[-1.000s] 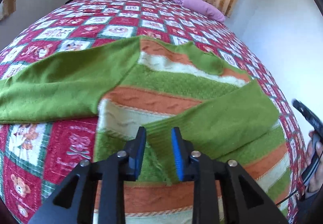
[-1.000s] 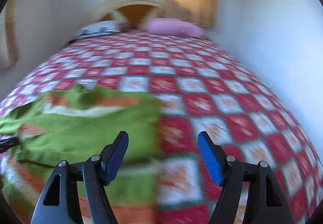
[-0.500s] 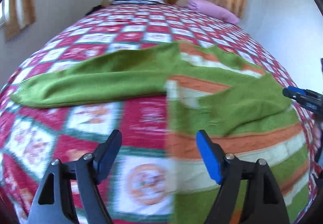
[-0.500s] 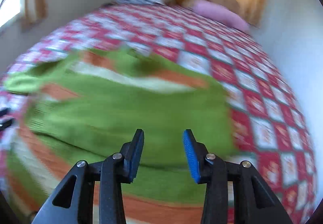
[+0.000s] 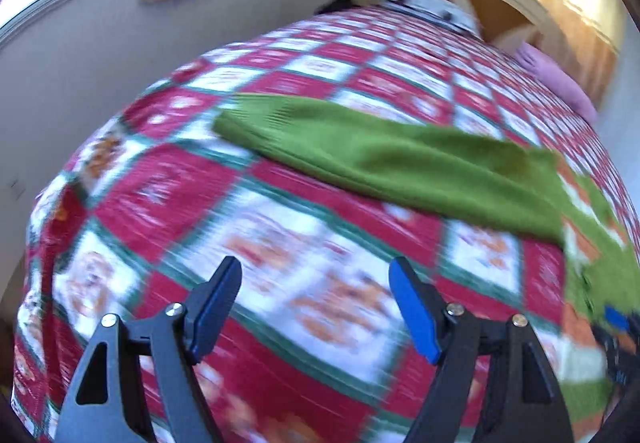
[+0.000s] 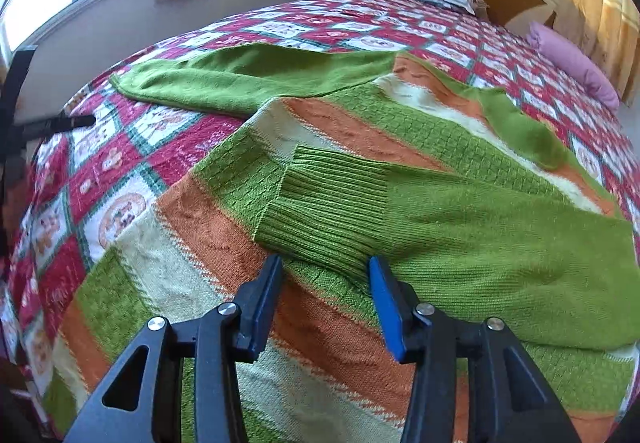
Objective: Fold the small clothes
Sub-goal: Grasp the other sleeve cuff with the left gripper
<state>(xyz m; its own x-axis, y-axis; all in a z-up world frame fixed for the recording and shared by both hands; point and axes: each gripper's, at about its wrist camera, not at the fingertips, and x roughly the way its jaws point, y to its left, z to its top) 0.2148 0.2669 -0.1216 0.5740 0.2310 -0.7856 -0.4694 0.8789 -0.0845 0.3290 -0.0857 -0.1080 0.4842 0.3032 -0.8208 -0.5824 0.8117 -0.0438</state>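
Hovering right tool (image 6: 324, 267) — jaws opening — just before sweater cuff (image 6: 320, 211).

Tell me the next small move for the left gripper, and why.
Probably reach the left gripper forward to the cuff of the outstretched green sleeve. Its jaws stand open and empty over the quilt, and the other sleeve already lies folded across the sweater.

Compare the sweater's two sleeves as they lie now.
The folded sleeve lies across the striped body of the sweater; the outstretched sleeve lies out on the checked bedspread. The folded sleeve's ribbed cuff sits just ahead of the right tool; the outstretched sleeve's cuff points toward the window side, away from it. Both are plain green knit and lie flat.
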